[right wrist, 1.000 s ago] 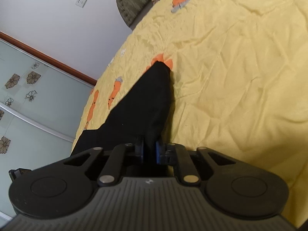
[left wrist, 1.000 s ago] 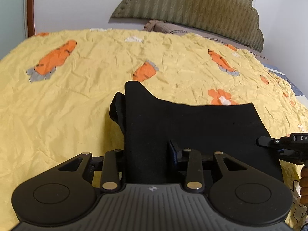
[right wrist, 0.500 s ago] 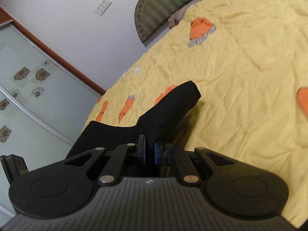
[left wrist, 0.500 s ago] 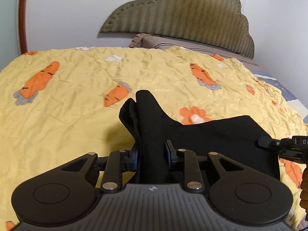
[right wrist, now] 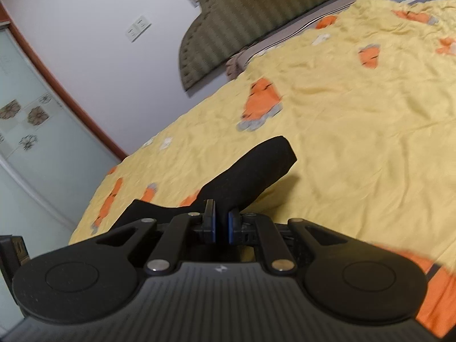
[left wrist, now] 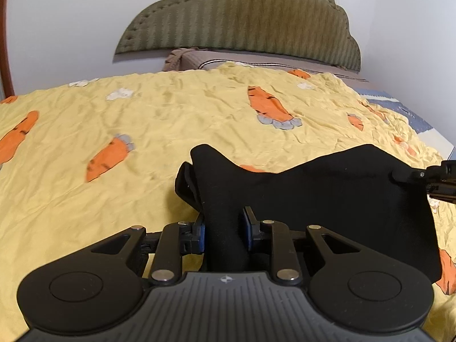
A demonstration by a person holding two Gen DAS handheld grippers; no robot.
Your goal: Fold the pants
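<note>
The black pants (left wrist: 327, 193) hang lifted above the yellow carrot-print bedspread (left wrist: 142, 131), stretched between my two grippers. My left gripper (left wrist: 222, 228) is shut on a bunched fold at the left end of the pants. My right gripper (right wrist: 221, 222) is shut on the other end of the pants (right wrist: 250, 176), and its tip shows at the right edge of the left wrist view (left wrist: 421, 175). The cloth sags between the two grips, and its lower part hangs out of sight behind the gripper bodies.
A green padded headboard (left wrist: 242, 20) and a brown pillow (left wrist: 256, 62) stand at the bed's far end against the white wall. A glass sliding door with a wooden frame (right wrist: 42, 114) is at the left. A blue sheet edge (left wrist: 421, 119) shows at the right.
Both grippers have risen with the pants, lifting the cloth off the bedspread. The left jaws have closed on the fold. The views have tilted up toward the headboard.
</note>
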